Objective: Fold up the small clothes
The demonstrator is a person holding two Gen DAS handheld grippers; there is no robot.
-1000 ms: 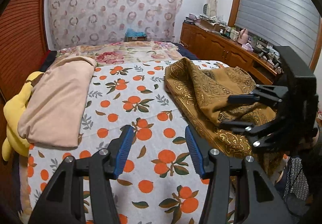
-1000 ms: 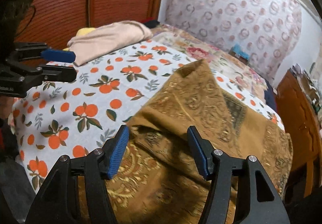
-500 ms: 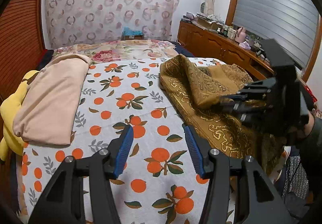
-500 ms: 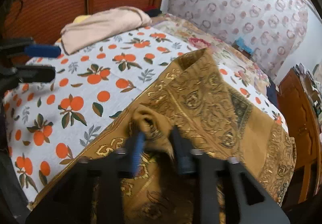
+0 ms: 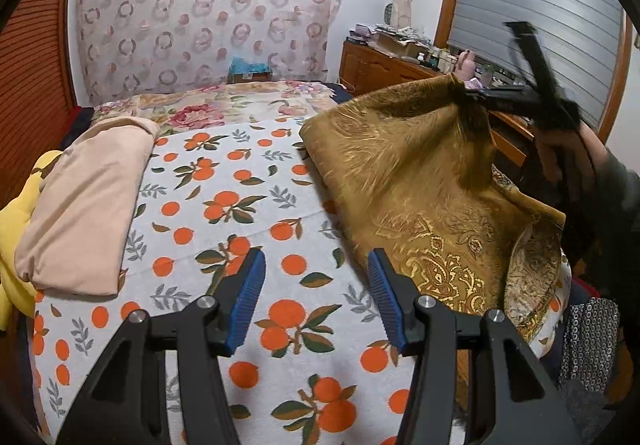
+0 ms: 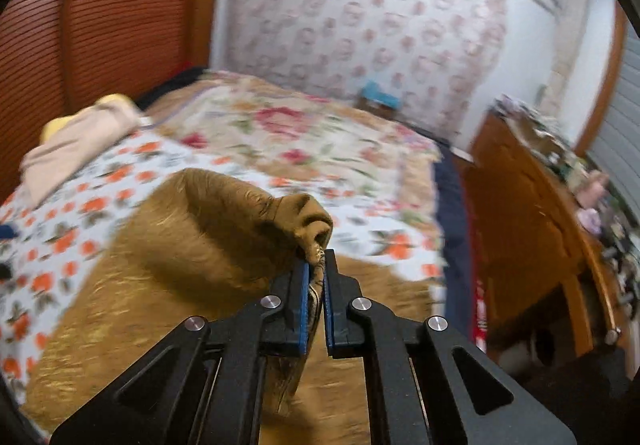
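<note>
A gold-brown paisley cloth (image 5: pixel 432 181) is lying on the right side of a bed covered by an orange-print sheet (image 5: pixel 248 205). The right gripper (image 6: pixel 316 277) is pinching a bunched fold of the cloth, and its blue pads (image 6: pixel 305 297) are pressing the fabric from both sides, with only the cloth's thickness between them. In the left wrist view, the same gripper is holding that fold raised above the bed, so the cloth is tenting upward while its lower part is resting on the sheet and spilling over the bed's right edge.

The left gripper (image 5: pixel 316 297) is hovering over bare sheet, just left of the cloth's near edge. Its jaws are standing wide apart, holding and touching nothing.

The step in hand is probably lifting the cloth to spread it out before folding. Doing it well likely means raising it until a clean edge or corner is hanging free, then taking that corner with the empty left gripper so both can pull the cloth flat.

A folded beige garment (image 5: pixel 84 205) is lying on the left side of the bed, well apart from the cloth.
</note>
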